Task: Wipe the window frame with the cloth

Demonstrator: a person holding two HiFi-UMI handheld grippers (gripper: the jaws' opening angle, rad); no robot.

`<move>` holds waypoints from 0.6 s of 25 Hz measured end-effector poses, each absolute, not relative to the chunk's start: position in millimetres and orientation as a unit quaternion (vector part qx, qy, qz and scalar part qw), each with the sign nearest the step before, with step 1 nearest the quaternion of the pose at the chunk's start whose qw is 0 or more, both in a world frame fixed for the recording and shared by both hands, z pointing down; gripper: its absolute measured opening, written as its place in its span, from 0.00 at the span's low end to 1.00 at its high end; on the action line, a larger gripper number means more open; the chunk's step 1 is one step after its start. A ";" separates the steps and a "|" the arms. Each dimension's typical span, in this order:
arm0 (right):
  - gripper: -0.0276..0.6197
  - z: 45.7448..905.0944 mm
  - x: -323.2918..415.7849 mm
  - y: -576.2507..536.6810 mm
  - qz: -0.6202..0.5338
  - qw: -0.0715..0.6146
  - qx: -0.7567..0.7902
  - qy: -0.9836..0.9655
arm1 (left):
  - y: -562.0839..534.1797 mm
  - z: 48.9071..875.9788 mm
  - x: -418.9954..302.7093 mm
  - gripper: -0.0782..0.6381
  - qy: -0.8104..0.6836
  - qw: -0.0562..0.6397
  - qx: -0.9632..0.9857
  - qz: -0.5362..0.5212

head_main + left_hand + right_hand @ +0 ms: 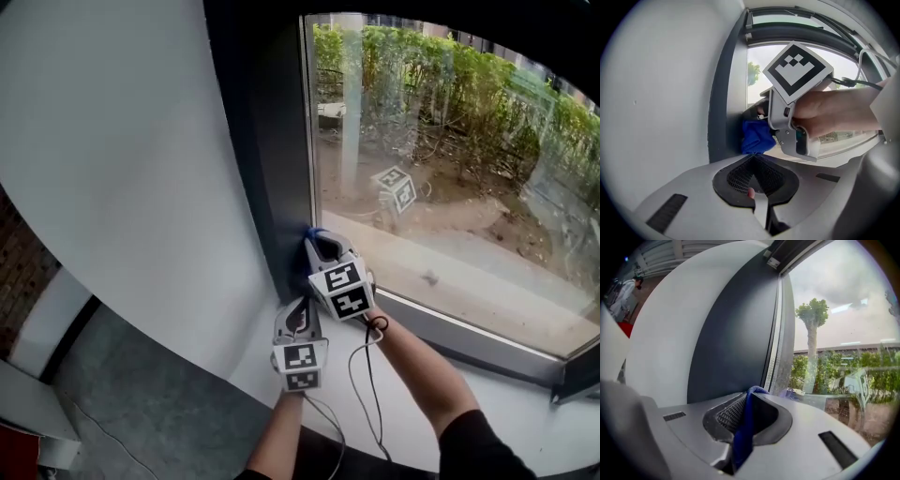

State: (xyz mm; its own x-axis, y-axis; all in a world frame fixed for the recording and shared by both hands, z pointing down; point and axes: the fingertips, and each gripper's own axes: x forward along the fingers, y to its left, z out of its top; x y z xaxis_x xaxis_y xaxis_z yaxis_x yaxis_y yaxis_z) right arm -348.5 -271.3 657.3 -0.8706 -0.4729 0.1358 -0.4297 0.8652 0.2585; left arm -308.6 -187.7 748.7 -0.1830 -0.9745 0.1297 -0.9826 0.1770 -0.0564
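Daylight from a hedge-lined yard (450, 75) fills the glass (450, 150) as a blue cloth (316, 232) meets the dark window frame (281, 187) at its bottom corner, where the upright joins the lower rail. The cloth (745, 427) is bunched against the frame's upright (719, 108) and pinched fast in the right gripper (317, 242), whose jaws are closed tight on it, a blue fold running up between them and curling over the tips (750, 394). A person's hand (834, 112) grips that tool on the room side of the frame, the cloth (756, 137) jutting from its nose towards the frame. The left gripper (298, 314) hovers just behind, a little farther from the frame and low over the white sill (487, 394). Its jaws are drawn together with nothing between them (754, 161). A black cable (361, 375) trails back from the frame along the person's forearm. Left of the frame, a curved white wall (112, 169) sweeps away.
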 end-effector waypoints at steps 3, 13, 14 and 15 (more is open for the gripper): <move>0.08 659.2 -344.2 -271.4 -0.097 0.086 0.252 -0.959 | -182.6 750.7 -301.9 0.11 -0.767 0.022 0.638 0.062; 0.08 670.7 -340.8 -249.8 -0.154 0.087 0.239 -0.955 | -166.2 766.4 -277.6 0.12 -0.768 0.019 0.639 0.026; 0.08 671.9 -339.5 -249.2 -0.158 0.082 0.250 -0.952 | -164.7 765.0 -275.8 0.11 -0.770 0.027 0.637 0.022; 0.08 674.3 -338.0 -249.4 -0.158 0.078 0.260 -0.949 | -162.9 762.6 -274.3 0.11 -0.773 0.036 0.633 0.017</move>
State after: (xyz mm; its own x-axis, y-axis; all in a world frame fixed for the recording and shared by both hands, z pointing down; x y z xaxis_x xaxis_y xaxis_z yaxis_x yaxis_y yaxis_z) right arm -338.0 -249.4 674.3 -0.8521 -0.5191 0.0663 -0.4697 0.8145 0.3406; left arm -274.3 -162.9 762.6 -0.1963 -0.9775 0.0768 -0.9800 0.1983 0.0183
